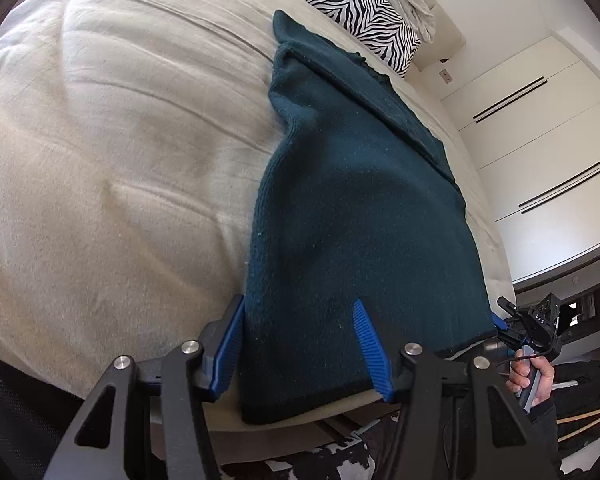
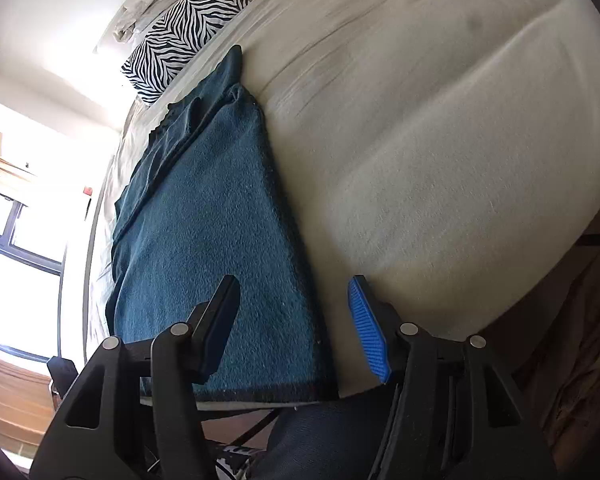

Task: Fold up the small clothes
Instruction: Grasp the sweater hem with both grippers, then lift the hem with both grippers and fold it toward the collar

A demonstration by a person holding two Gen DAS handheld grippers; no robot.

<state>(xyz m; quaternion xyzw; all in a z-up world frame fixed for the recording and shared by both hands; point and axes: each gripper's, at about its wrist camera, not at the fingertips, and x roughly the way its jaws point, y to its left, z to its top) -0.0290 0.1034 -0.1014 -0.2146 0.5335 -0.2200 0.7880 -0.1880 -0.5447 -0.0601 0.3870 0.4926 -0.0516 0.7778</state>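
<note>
Cream bed sheet [image 1: 100,152] fills most of my left wrist view, with a zebra-striped pillow [image 1: 356,12] toward the far end of the bed and white wardrobe doors [image 1: 540,140] off to the side. Along the bed's side edge lies the dark teal fleece garment [image 1: 352,220], a long strip already folded lengthwise, its near hem resting at the bed's near edge. My left claw [image 1: 300,344] hangs spread wide over that hem, one blue ribbed finger just outside the garment's outer edge and the other over the cloth, gripping nothing. At the garment's other near corner I can see my right hand [image 1: 530,376] holding its tool.

From the right wrist view, the same teal garment [image 2: 212,220] runs away from me toward the pillow [image 2: 180,32], with a bright window [image 2: 16,240] beyond the bed's side. My right claw [image 2: 296,320] is also spread and empty, straddling the garment's inner long edge near the hem, one finger over cloth, the other over bare sheet [image 2: 440,140].

I judge the step is pinching both near corners to fold the hem up toward the collar end. To do it well, I should catch every layer at each corner, close both claws together, lift evenly, and keep the long edges aligned as I carry the hem forward.
</note>
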